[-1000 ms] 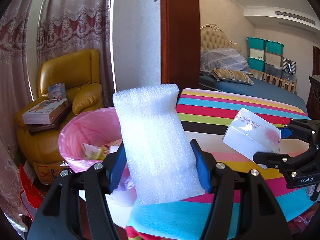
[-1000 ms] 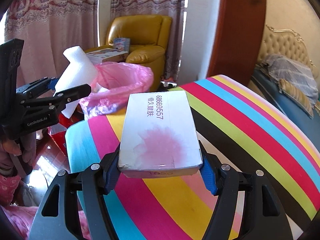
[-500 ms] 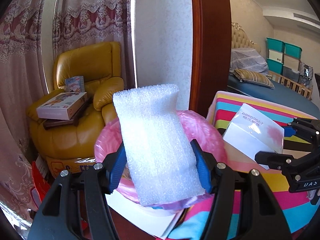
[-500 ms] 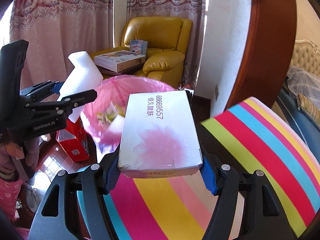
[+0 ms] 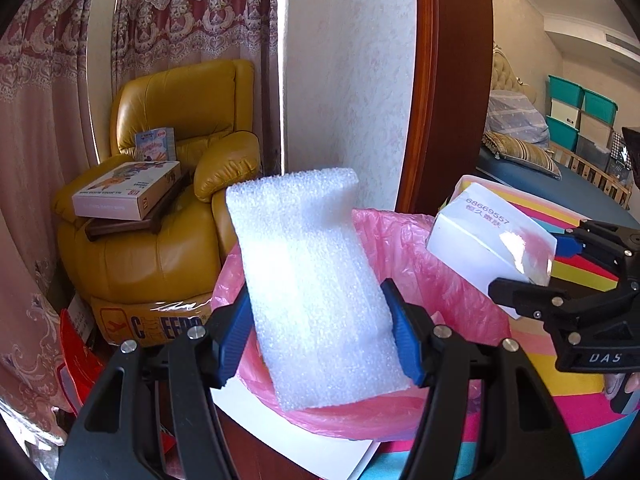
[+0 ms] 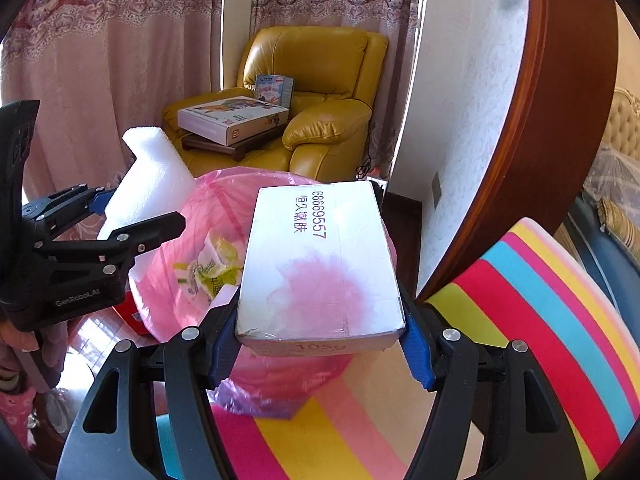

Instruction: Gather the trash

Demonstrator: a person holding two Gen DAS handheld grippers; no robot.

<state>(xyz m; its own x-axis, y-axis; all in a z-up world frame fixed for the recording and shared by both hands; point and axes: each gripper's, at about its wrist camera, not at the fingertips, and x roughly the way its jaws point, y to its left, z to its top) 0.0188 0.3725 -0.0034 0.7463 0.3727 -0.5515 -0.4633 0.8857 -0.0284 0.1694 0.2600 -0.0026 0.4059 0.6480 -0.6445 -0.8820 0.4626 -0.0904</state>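
Trash poised over the bin, both pieces ready to drop.

White foam block (image 5: pixel 316 280) sits clamped in the left gripper (image 5: pixel 320 332) above the pink-lined bin (image 5: pixel 440 280); the white box (image 6: pixel 320 264) is pinched in the right gripper (image 6: pixel 320 340) over the bin's near rim, wrappers already inside. Next, I judge, each pair of jaws must widen once its piece hangs squarely over the opening, clear of the striped counter (image 6: pixel 540 320).

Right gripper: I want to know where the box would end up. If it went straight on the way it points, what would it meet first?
Probably the pink bin bag: the right gripper, shut on the white box, aims down into its open mouth, though depth is unclear.
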